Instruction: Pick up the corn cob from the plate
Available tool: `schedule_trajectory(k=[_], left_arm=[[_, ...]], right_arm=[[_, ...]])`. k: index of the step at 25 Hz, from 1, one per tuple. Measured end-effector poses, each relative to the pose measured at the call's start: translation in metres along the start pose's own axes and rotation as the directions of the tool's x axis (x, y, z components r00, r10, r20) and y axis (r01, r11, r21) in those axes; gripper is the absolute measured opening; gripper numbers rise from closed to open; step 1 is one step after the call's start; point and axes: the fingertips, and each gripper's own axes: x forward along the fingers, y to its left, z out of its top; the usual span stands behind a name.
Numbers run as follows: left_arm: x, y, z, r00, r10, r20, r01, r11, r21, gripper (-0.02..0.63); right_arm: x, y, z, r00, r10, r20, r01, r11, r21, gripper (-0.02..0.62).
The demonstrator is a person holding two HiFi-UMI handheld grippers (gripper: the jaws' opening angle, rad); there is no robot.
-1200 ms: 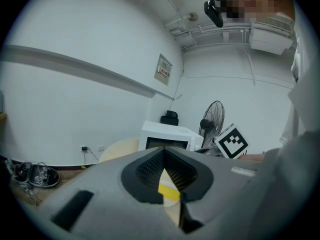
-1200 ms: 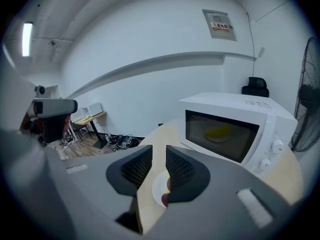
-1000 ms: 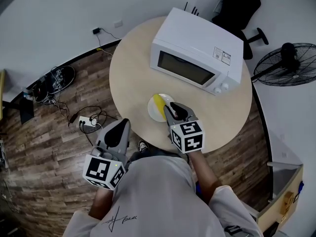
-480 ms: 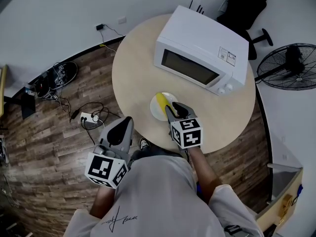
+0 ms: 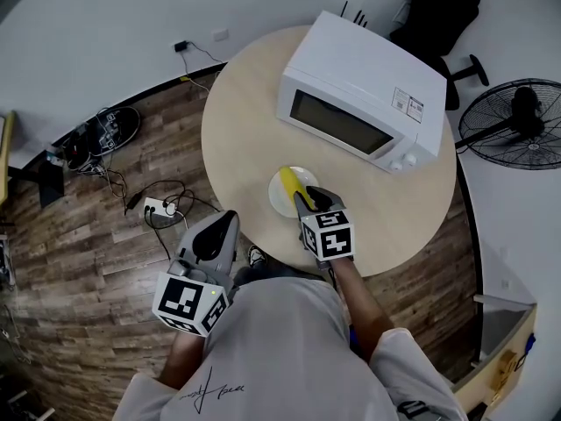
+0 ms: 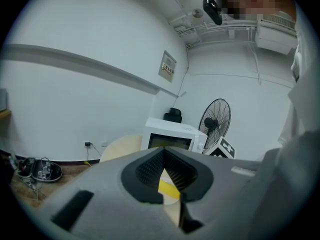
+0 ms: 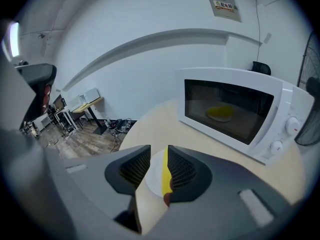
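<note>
Corn cob (image 5: pixel 292 185): one, yellow, lying on the plate, its near end at the tips of the right tongs; in the right gripper view (image 7: pixel 165 176) it shows in the gap between the two pads, close to the right-hand pad.
Plate (image 5: pixel 277 202): one, white and round, on the near part of the worktop, in front of the microwave.
Right tongs (image 5: pixel 311 196): spread, having just been opening; the cob lies between the pads but they do not pinch it.
Right hand pose: arm stretched forward over the worktop's near edge, the tongs tilted down at the plate, marker cube facing up.
Left tongs (image 5: pixel 225 218): pressed together at the tips, with nothing between them.
Left hand pose: held back beside the body, off the worktop and over the wooden floor, pointing nearly level toward the worktop.
Worktop (image 5: pixel 245 130): one, round and pale.
Microwave (image 5: pixel 359 86): one, white, door shut, at the far side of the worktop.
Fan (image 5: pixel 517 112): one, black, standing on the floor well to the right.
</note>
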Motion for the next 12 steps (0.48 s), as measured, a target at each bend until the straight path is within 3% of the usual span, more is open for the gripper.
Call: schedule_trajectory(k=[12], left_arm=[[0.006,0.007,-0.006,1.0,-0.005,-0.023,0.005,1.0,-0.013,-0.003]], right_arm=[[0.028,-0.006,-0.018,0.996,-0.001,-0.088,-0.001,1.0,-0.021,0.161]])
